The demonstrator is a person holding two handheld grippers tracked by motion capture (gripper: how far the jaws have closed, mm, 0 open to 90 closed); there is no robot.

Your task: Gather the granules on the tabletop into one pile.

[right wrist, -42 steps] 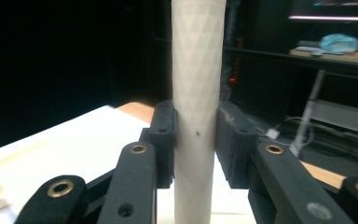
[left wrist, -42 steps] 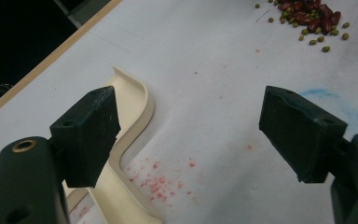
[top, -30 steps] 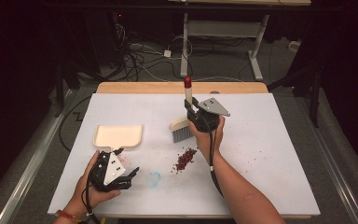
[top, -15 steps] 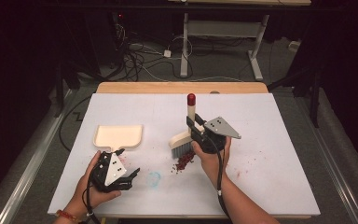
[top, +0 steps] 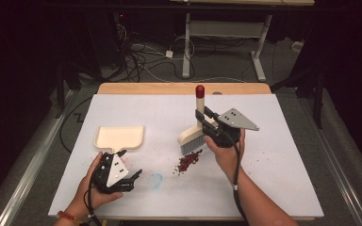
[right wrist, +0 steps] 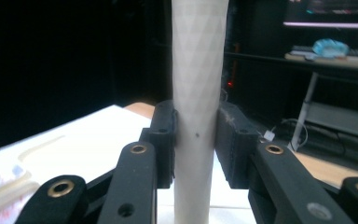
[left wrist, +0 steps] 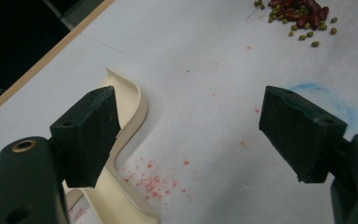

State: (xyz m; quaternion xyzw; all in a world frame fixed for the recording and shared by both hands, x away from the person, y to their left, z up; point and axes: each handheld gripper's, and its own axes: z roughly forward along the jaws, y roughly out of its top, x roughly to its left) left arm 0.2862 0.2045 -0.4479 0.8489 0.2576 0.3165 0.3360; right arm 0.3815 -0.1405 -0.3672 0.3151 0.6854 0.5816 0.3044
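High view: the right claw (top: 206,123) is clamped on the brush (top: 194,136) handle, which stands almost straight up with the bristles down on the worktop (top: 283,183). The bean pile (top: 188,161) lies just near and a bit left of the bristles. The dustpan (top: 119,138) sits farther left, right by the left claw (top: 133,178), which gapes wide and holds nothing.
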